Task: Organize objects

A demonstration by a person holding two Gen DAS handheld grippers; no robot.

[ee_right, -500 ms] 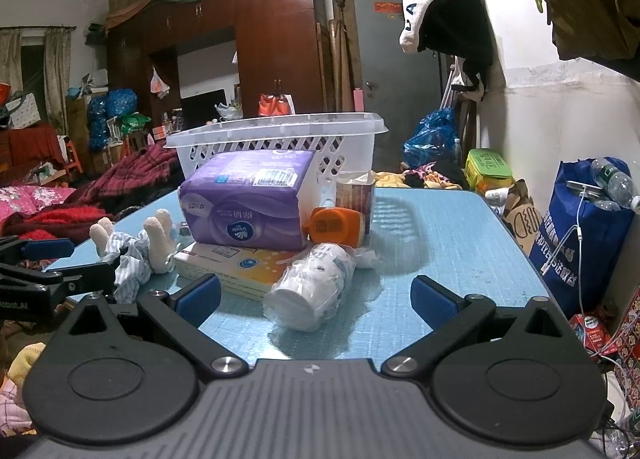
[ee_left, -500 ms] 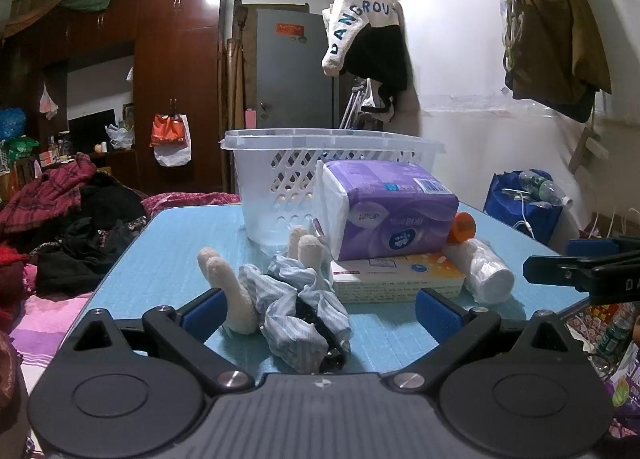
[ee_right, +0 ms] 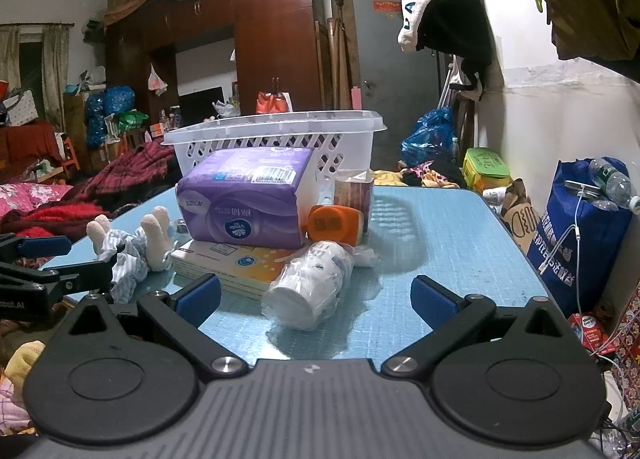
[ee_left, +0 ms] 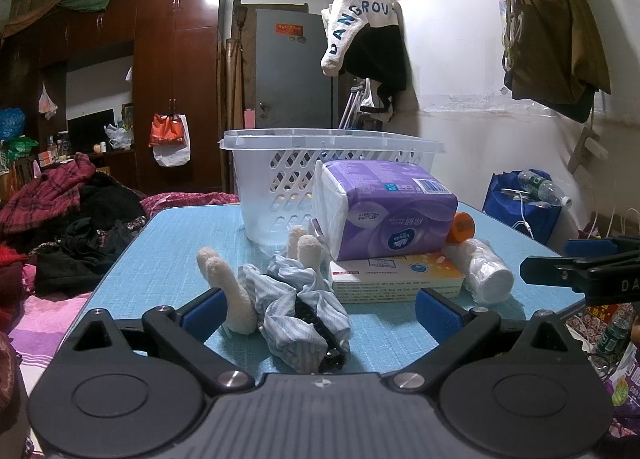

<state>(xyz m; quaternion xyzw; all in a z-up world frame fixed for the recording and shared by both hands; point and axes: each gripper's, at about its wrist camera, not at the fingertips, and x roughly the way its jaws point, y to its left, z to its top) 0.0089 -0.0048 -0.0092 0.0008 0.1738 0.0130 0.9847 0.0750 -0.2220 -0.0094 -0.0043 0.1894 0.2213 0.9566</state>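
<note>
On a blue table [ee_left: 168, 255] lies a plush doll in striped clothes [ee_left: 280, 295], right in front of my open left gripper [ee_left: 320, 313]. Beside it a purple tissue pack [ee_left: 392, 215] sits on a flat box [ee_left: 396, 279], with an orange bottle [ee_left: 462, 227] and a bagged stack of paper cups [ee_left: 486, 271] to the right. A white basket [ee_left: 320, 175] stands behind. In the right wrist view my open right gripper [ee_right: 316, 295] faces the cup stack [ee_right: 316, 285]; the tissue pack [ee_right: 244, 199], orange bottle [ee_right: 334, 223], doll [ee_right: 136, 247] and basket [ee_right: 280, 139] lie beyond.
A small brown carton [ee_right: 354, 191] stands by the basket. Piled clothes [ee_left: 52, 215] lie left of the table. A blue bag with bottles [ee_right: 580, 227] stands at the right by the wall. The other gripper shows at each view's edge [ee_left: 584, 271].
Both grippers have edged slightly toward the objects; nothing on the table has moved.
</note>
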